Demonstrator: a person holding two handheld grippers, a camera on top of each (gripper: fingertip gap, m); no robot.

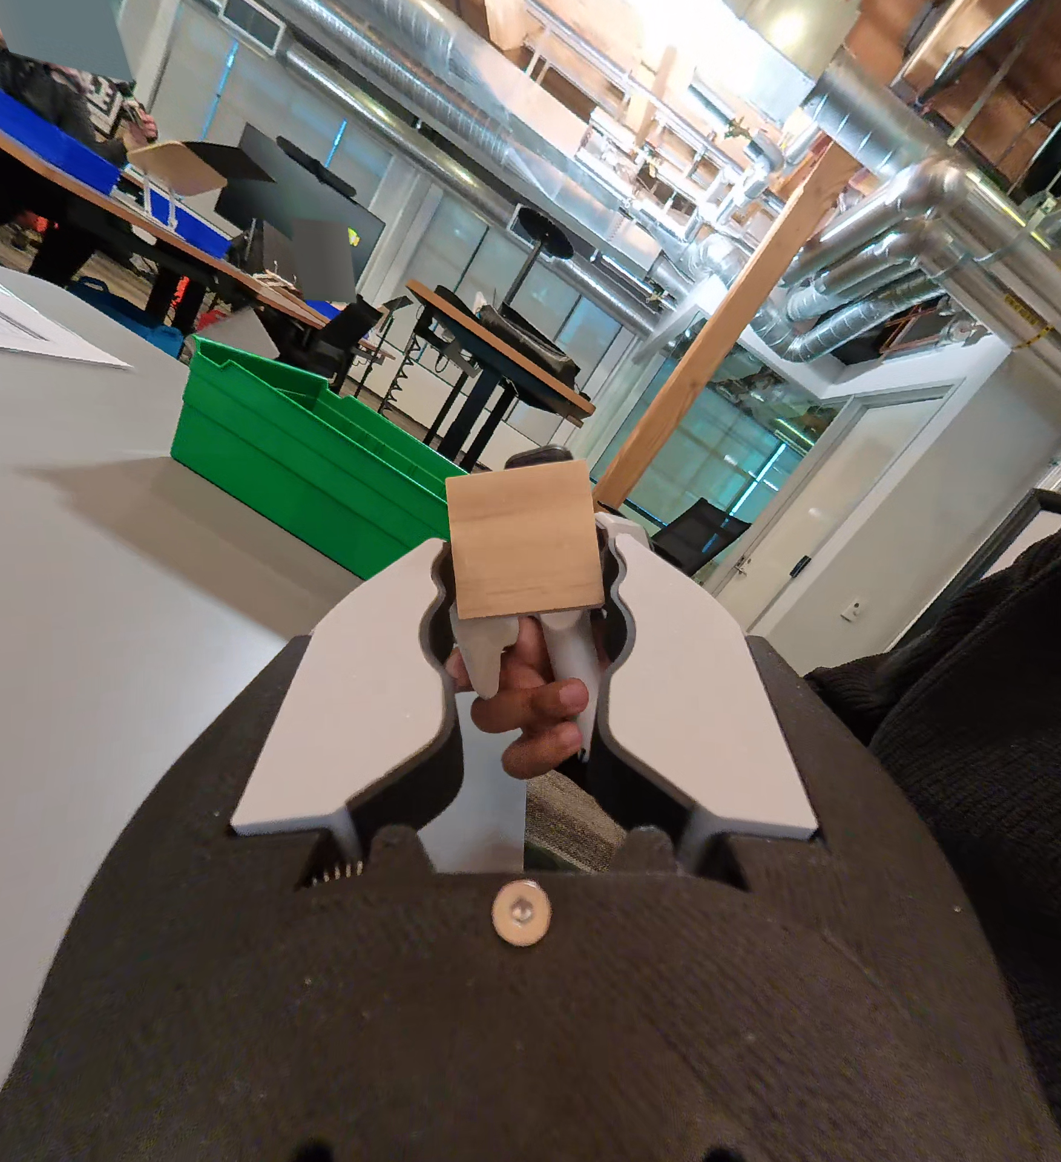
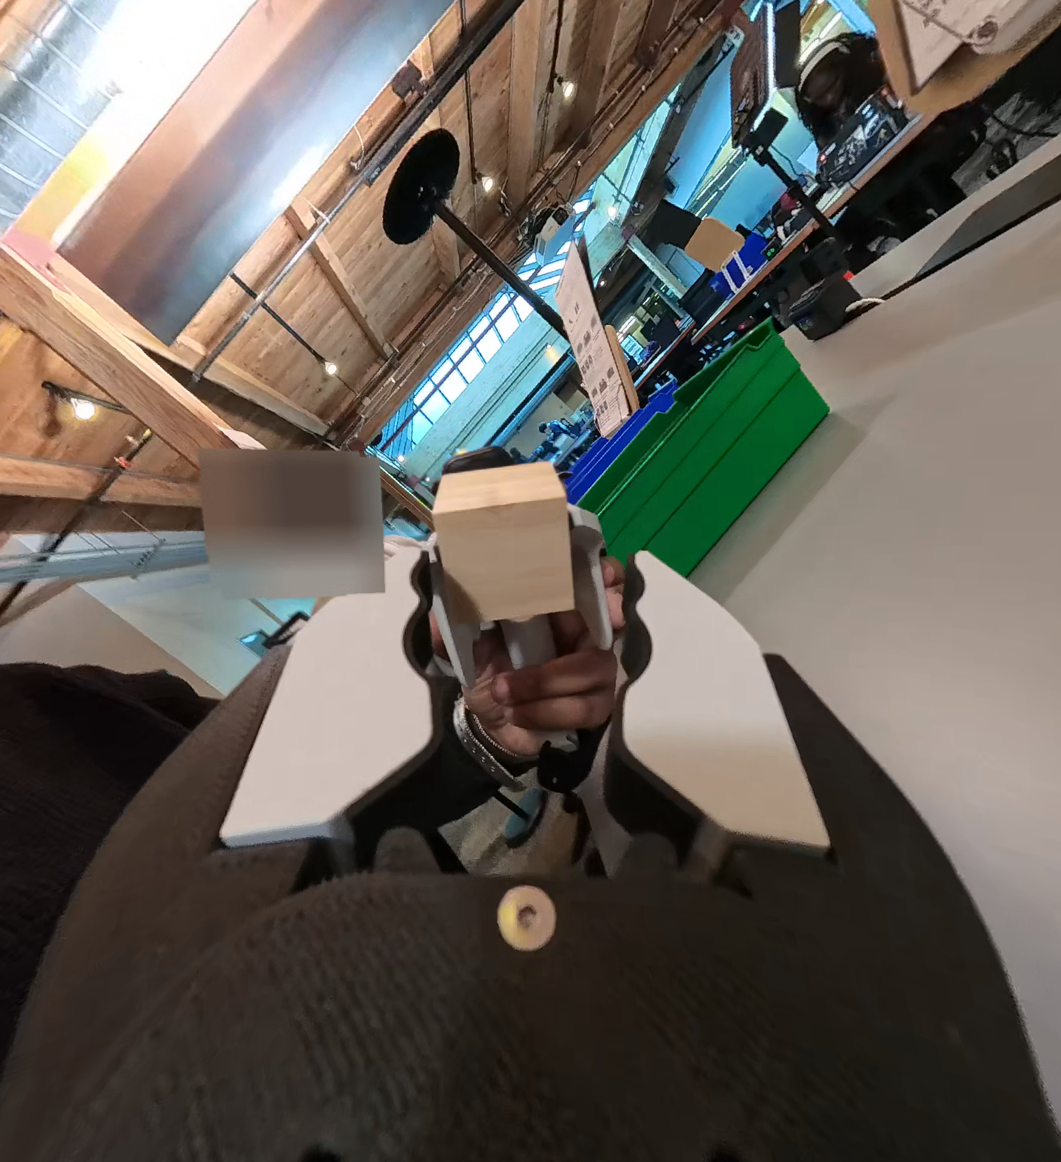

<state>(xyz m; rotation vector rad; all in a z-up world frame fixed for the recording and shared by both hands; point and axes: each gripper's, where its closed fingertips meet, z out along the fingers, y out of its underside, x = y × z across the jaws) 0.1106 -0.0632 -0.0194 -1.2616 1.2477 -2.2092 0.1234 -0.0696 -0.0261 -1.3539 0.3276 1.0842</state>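
- A wooden block (image 1: 524, 541), pale and square-faced, hangs in the air between two hand-held tools that point at each other. It is clear of the grey surface (image 1: 75, 566) and lies about over one of its edges.
- The left tongs (image 1: 524, 566) are pressed onto the block, with a dark pad against each side. From the right wrist view, their slim white fingers (image 2: 594, 566) flank the wooden block (image 2: 502, 547).
- The right tongs (image 2: 524, 578) stand apart, set wider than the block and the white fingers around it. No contact with the wood shows.
- The person's right hand (image 1: 534, 710) curls round a white handle just below the block. The left hand (image 2: 540, 698), with a beaded band at the wrist, does the same in the opposite view.
- A green bin (image 1: 301, 440) stands on the surface behind the block, close to an edge. The right wrist view shows the green bin (image 2: 722, 453) with blue bins (image 2: 628, 434) just beyond it.
- A white sheet of paper (image 1: 12, 327) lies flat towards the surface's far left corner.
- A dark knit sleeve (image 1: 987, 723) fills the right side of the left wrist view.
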